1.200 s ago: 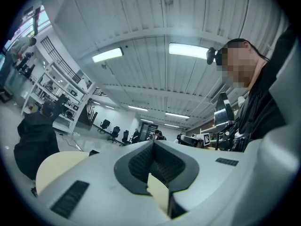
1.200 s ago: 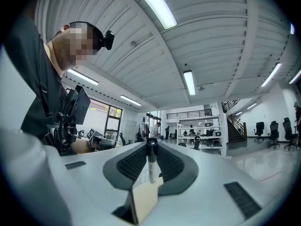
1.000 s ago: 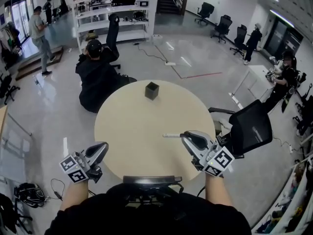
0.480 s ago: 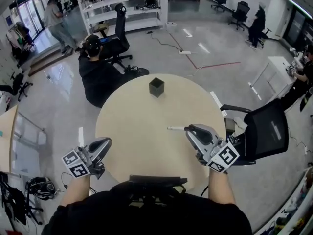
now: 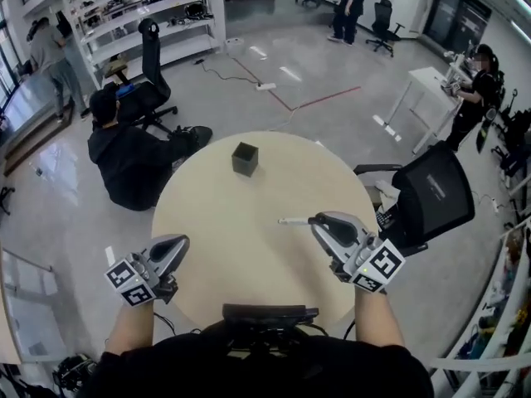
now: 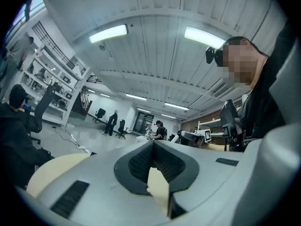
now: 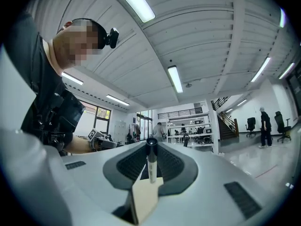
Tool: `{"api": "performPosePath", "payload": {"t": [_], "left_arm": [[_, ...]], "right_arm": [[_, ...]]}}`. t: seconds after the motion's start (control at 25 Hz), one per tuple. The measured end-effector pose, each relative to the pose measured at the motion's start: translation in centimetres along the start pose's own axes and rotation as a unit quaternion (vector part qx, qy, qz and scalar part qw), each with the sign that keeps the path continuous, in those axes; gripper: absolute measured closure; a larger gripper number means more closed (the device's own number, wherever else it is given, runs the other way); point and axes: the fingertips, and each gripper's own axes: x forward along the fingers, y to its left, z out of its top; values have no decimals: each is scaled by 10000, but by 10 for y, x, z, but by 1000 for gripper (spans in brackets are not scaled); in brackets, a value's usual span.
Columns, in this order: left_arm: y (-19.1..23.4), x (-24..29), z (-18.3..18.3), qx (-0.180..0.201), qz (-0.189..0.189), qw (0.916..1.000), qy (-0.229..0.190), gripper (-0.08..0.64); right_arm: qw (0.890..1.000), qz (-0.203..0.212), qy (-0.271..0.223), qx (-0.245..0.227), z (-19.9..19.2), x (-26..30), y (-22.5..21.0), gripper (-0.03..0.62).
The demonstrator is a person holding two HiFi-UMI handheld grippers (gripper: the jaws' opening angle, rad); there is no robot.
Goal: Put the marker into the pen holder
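Observation:
A white marker (image 5: 294, 220) with a dark tip sticks out leftward from my right gripper (image 5: 318, 223), which is shut on it above the round beige table (image 5: 224, 247). In the right gripper view the marker (image 7: 151, 163) stands between the closed jaws, dark cap pointing away. The black square pen holder (image 5: 245, 158) stands upright on the table's far side, well beyond both grippers. My left gripper (image 5: 172, 246) hovers at the table's near left edge; in the left gripper view its jaws (image 6: 151, 168) are closed together with nothing between them.
A black office chair (image 5: 427, 199) stands close to the table's right edge. A person in black (image 5: 124, 160) sits on the floor past the table's far left. Shelving (image 5: 124, 19) and a white desk (image 5: 423, 89) stand farther off.
The head view has swung, so the room shifts in the frame. Both grippers stay in nearly the same places, the right one still holding the marker.

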Motion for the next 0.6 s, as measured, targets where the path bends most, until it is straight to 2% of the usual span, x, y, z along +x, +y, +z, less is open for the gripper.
{"api": "performPosePath", "payload": {"t": [0.2, 0.6], "left_arm": [[32, -3, 26, 311, -28, 9993, -203, 565], [88, 26, 71, 935, 411, 9944, -281, 565]], "right_arm": [[9999, -44, 144, -67, -6, 30, -3, 516], [9970, -51, -11, -768, 29, 85, -96, 515]]}}
